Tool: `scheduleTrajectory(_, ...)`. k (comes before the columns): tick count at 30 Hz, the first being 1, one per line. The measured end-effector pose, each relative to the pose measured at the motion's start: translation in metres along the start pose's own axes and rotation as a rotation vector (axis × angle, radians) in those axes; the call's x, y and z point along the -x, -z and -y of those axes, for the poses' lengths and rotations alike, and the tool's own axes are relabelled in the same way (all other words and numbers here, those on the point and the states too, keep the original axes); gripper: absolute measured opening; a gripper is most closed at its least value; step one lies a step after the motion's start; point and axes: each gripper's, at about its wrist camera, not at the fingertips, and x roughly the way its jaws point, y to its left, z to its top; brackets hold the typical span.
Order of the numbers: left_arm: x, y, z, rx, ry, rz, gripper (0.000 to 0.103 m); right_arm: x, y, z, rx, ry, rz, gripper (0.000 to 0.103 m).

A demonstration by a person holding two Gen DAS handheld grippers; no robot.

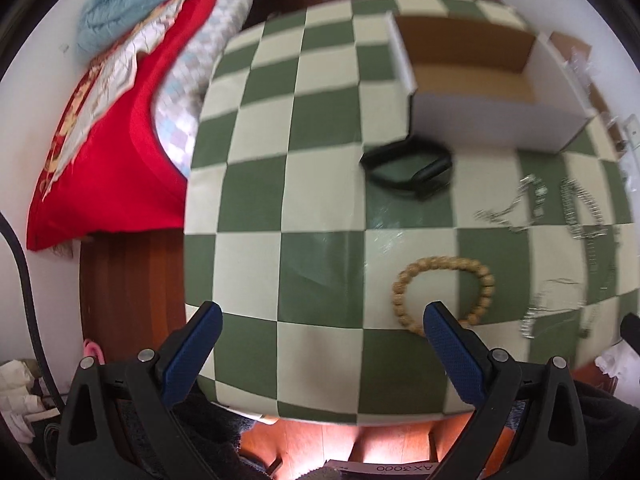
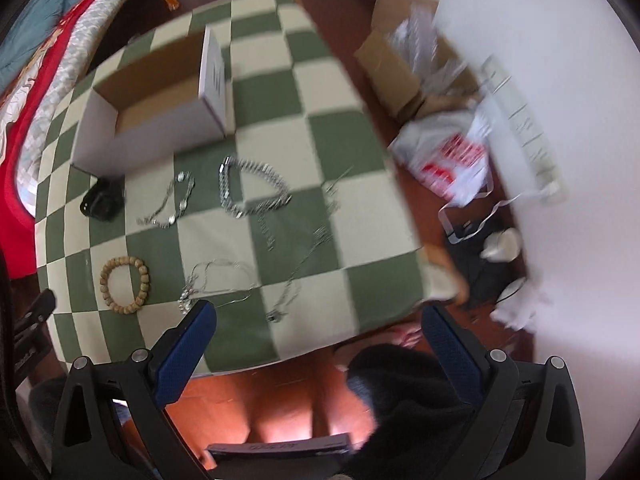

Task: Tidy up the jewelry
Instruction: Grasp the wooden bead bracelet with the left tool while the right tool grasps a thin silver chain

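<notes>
Jewelry lies loose on the checkered table [image 2: 320, 92] — box [image 2: 160, 116] empty. Both grippers spread wide, holding nothing. Sorting not begun; nearest pick, likely the bead bracelet [image 1: 442, 294].

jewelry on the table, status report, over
Left tongs open, empty. Right tongs open, empty. Bead bracelet, chains loose on table; box empty. Nothing blocking.

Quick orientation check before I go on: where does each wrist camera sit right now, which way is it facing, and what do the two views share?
Left wrist: above the table's near edge, facing the wooden bead bracelet, black band and open box; the open left gripper shows.
Right wrist: high over the near edge, facing silver chains; the open right gripper shows.
Shared: bracelet, band, box, checkered cloth.
</notes>
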Motion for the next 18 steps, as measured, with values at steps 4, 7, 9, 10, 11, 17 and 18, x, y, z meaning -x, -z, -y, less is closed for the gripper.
scheduleTrajectory(4,-0.028,0.001,0.001,0.001,-0.003,-0.048,0.102,-0.031,0.006,-0.015,0.007,-0.012,-0.056,0.1)
scheduleTrajectory(7,-0.042,0.002,0.003,-0.002,0.005,-0.074,0.102,-0.046,0.01,-0.025,0.019,0.013,-0.064,0.099)
scheduleTrajectory(9,-0.049,0.002,0.005,-0.006,0.017,-0.092,0.102,-0.053,0.015,-0.027,0.023,0.022,-0.07,0.099)
scheduleTrajectory(10,-0.052,0.002,0.006,-0.004,0.037,-0.099,0.102,-0.055,0.016,-0.027,0.022,0.022,-0.075,0.098)
scheduleTrajectory(11,-0.054,0.002,0.007,-0.003,0.048,-0.106,0.101,-0.058,0.018,-0.027,0.02,0.023,-0.08,0.095)
scheduleTrajectory(17,-0.058,0.005,0.02,-0.018,0.113,-0.104,0.088,-0.058,0.02,-0.014,-0.032,0.01,-0.075,0.082)
scheduleTrajectory(18,-0.058,0.005,0.022,-0.022,0.119,-0.097,0.087,-0.057,0.022,-0.011,-0.048,0.005,-0.071,0.08)
